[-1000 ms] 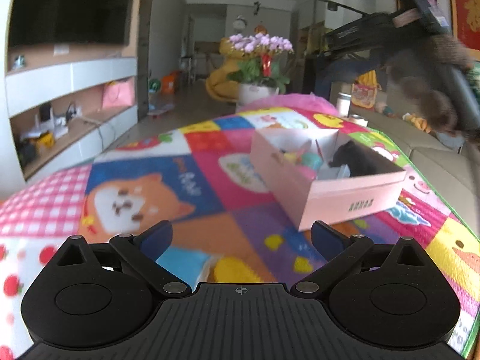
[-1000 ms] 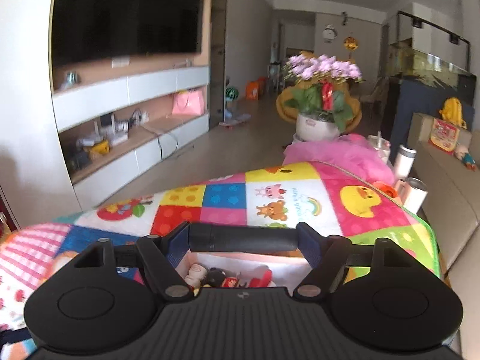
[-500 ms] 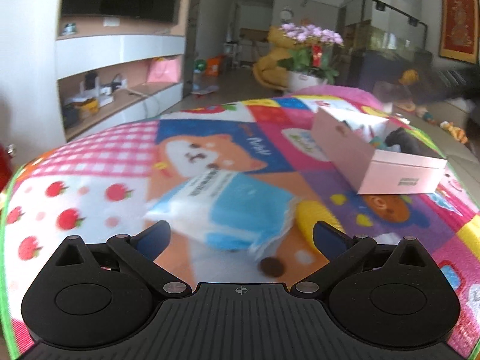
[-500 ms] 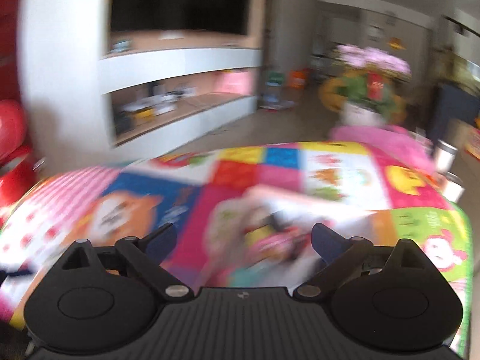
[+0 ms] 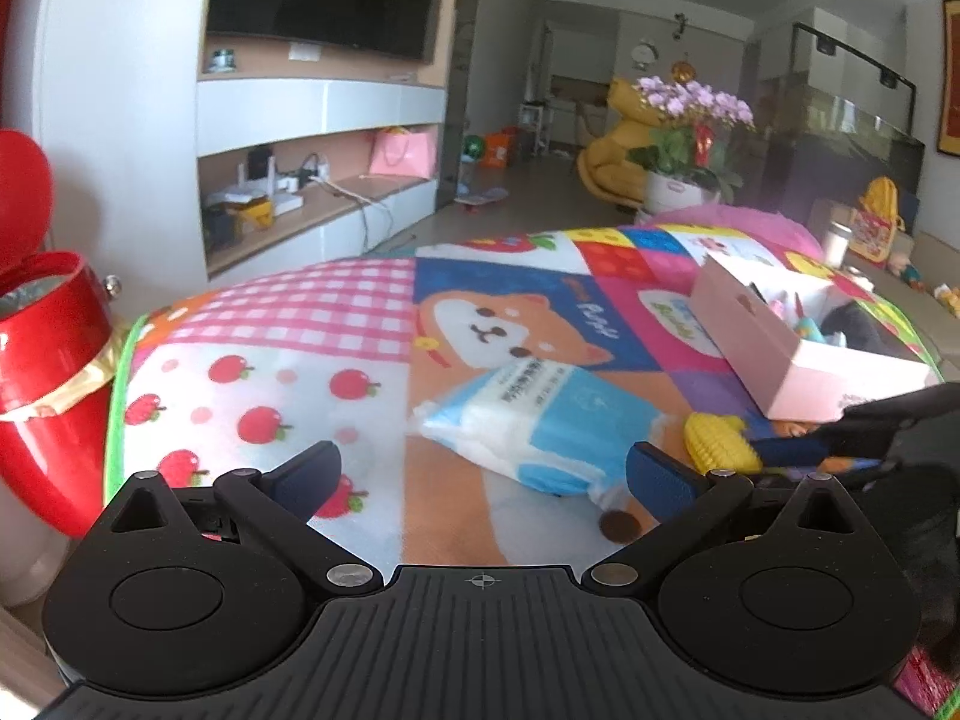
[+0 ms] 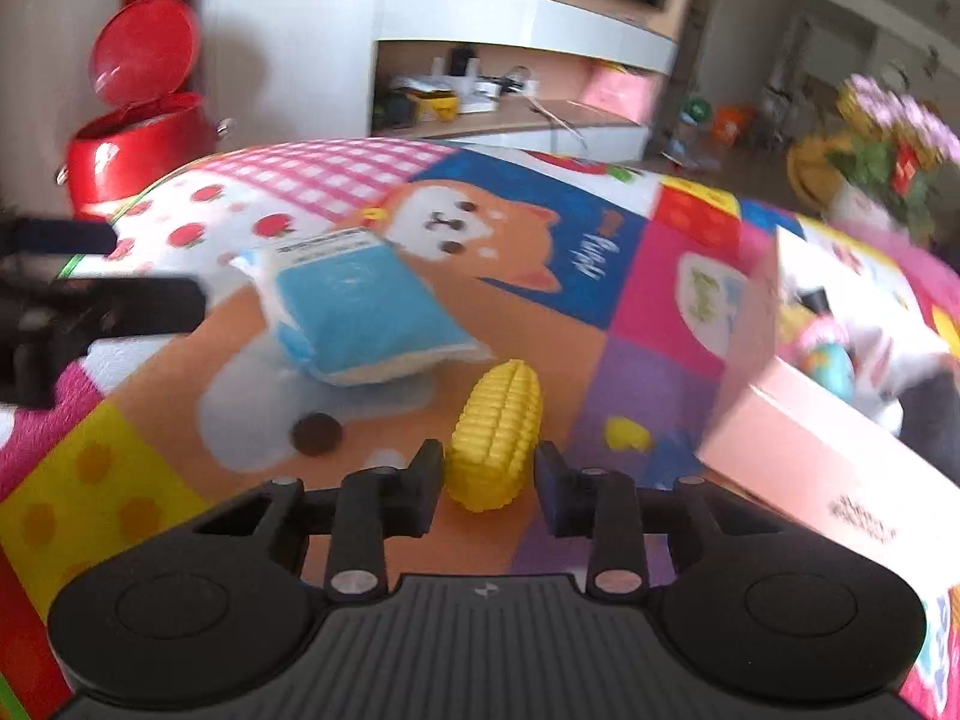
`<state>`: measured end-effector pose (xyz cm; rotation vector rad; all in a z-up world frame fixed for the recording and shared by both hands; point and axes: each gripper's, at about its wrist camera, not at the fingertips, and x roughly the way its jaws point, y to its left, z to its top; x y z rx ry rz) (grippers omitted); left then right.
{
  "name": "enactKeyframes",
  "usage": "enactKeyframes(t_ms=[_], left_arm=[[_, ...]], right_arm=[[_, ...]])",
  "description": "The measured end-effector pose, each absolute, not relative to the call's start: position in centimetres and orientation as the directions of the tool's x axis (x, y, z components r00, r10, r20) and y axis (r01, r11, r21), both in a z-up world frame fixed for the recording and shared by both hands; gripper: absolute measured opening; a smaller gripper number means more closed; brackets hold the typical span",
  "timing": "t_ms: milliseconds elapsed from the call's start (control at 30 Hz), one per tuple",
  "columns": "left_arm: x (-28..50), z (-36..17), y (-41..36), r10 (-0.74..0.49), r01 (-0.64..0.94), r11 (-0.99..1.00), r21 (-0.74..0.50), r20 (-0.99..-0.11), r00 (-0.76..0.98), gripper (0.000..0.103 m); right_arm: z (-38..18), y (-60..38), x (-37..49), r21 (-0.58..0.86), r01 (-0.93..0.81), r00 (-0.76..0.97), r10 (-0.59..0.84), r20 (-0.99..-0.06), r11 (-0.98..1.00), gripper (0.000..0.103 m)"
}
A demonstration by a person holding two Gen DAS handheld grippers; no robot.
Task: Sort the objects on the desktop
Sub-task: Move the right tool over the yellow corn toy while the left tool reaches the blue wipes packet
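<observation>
The right gripper (image 6: 489, 480), jaws closing around the near end of a yellow toy corn cob (image 6: 498, 433) on the patterned tabletop (image 6: 630, 372), meets what looks a light, stiff, ridged toy best pinched across its middle.

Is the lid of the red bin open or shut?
Open. The red bin's round lid stands tipped up behind its rim, in both views.

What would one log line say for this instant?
right tongs: closing around toy corn | left tongs: open, empty | pink box: waiting
</observation>
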<state>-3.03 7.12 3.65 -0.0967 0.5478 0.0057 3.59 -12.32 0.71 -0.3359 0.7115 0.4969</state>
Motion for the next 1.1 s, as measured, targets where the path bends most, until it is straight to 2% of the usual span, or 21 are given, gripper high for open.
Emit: enactKeyframes(t_ms=[167, 333, 500, 600, 667, 700, 733, 767, 833, 933, 1100], left_arm=[[-1.4, 2.8, 5.2, -0.066, 0.014, 0.995, -0.096, -0.563, 0.824, 0.103], [1.5, 2.7, 3.8, -0.102, -0.002, 0.985, -0.175, -0.583, 0.806, 0.103], [6.9, 1.1, 3.0, -0.016, -0.086, 0.989, -0.122, -0.659, 0.752, 0.103], [8.9, 0.5, 2.3, 0.02, -0.079, 0.995, -0.058, -0.673, 0.739, 0.103], [9.5, 0.4, 1.6, 0.042, -0.064, 0.998, -0.009, -0.665, 0.745, 0.103], [9.6, 0.4, 1.3, 0.052, -0.06, 0.998, 0.011, -0.66, 0.749, 0.103], [9.6, 0.4, 1.0, 0.061, -0.054, 0.998, 0.031, -0.656, 0.752, 0.103], [9.6, 0.4, 0.7, 0.066, -0.044, 0.998, 0.05, -0.654, 0.754, 0.101], [9.3, 0.4, 0.1, 0.069, -0.015, 0.996, 0.089, -0.649, 0.758, 0.094], [8.6, 0.6, -0.6, 0.067, 0.02, 0.992, 0.127, -0.639, 0.766, 0.085], [6.9, 1.2, -1.8, 0.019, 0.099, 0.983, 0.151, -0.63, 0.776, 0.072]], right_arm=[[2.1, -17.3, 1.1, -0.116, -0.459, 0.705, 0.282, -0.65, 0.881, 0.032], [2.1, -23.4, -1.5, -0.181, -0.28, 0.788, 0.118, -0.604, 0.943, 0.032], [0.8, -27.2, -2.8, -0.124, -0.197, 0.775, 0.077, -0.627, 0.973, 0.032], [-0.1, -28.1, -3.4, -0.095, -0.168, 0.781, 0.074, -0.62, 0.981, 0.033], [-0.6, -28.5, -3.5, -0.082, -0.15, 0.79, 0.069, -0.609, 0.985, 0.043], [-0.8, -28.6, -3.7, -0.079, -0.138, 0.796, 0.063, -0.602, 0.987, 0.055], [-0.9, -28.8, -3.7, -0.073, -0.127, 0.798, 0.059, -0.599, 0.989, 0.061], [-0.8, -29.0, -3.8, -0.057, -0.123, 0.801, 0.066, -0.596, 0.991, 0.062], [-0.6, -29.6, -4.1, -0.022, -0.106, 0.817, 0.075, -0.571, 0.994, 0.077], [-0.5, -30.3, -4.5, 0.024, -0.086, 0.83, 0.085, -0.551, 0.996, 0.084], [-0.5, -30.9, -4.7, 0.07, -0.069, 0.831, 0.096, -0.548, 0.995, 0.088]])
